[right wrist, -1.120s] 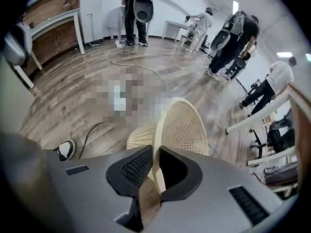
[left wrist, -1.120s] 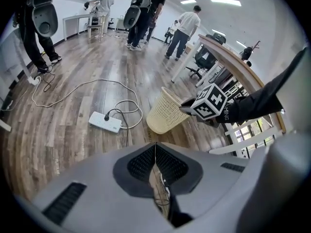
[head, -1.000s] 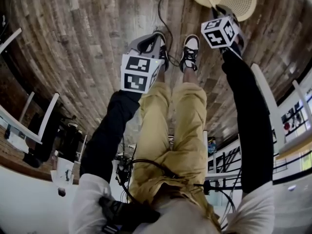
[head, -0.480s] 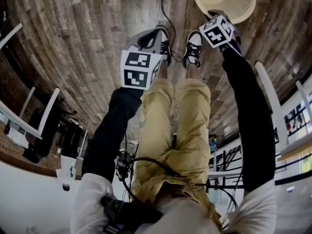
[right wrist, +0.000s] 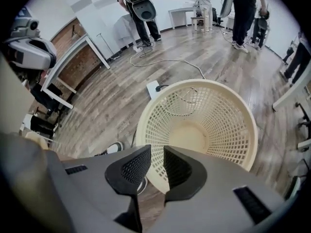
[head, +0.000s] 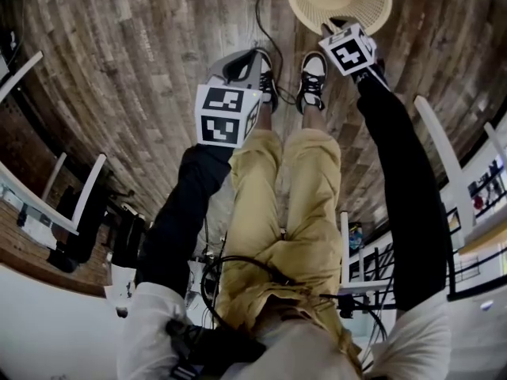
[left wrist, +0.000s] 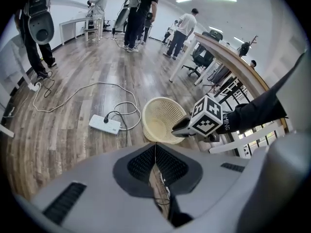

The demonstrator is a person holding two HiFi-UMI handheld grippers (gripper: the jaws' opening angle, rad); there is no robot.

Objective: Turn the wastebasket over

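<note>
- Wastebasket (right wrist: 204,125) sits mouth-up on the floor (right wrist: 112,101), not yet turned.
- My right gripper (right wrist: 156,154), jaws just opening, brackets its near rim unclamped, I'd say for tipping.
- My left gripper (left wrist: 155,149) hangs clenched and empty, apart from the wastebasket.

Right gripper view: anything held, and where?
Nothing gripped. The right gripper has just been opening its jaws; they straddle the near rim of the cream plastic mesh wastebasket without pressing.

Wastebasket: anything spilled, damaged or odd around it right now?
Nothing looks spilled or broken. The wastebasket is mouth up and looks empty. The only oddity is a white power strip with loose cable lying close beside it, where it could snag or trip.
</note>
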